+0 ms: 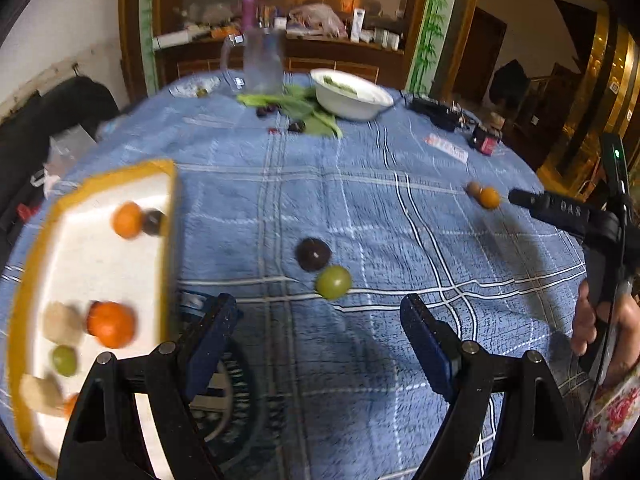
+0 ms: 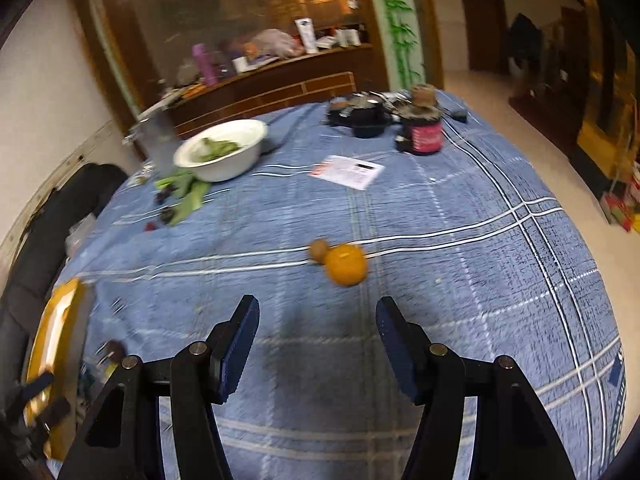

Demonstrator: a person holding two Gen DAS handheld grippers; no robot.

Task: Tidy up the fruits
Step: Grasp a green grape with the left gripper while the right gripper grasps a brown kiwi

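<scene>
Left gripper [image 1: 320, 340] wide, empty, near plum [image 1: 313, 254] and grape [image 1: 334, 282]. Right gripper [image 2: 316, 344] wide, empty, near orange [image 2: 346, 265] touching longan [image 2: 319, 249]. Risk: round fruit rolling off when nudged, missing tray [image 1: 100, 264].

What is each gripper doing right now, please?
Left gripper: open, holding nothing.
Right gripper: open, holding nothing.

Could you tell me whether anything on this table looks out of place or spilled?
Yes. Green leaves and small dark fruits lie scattered on the cloth beside the white bowl, as if spilled. Four fruits also sit loose outside the tray.
</scene>
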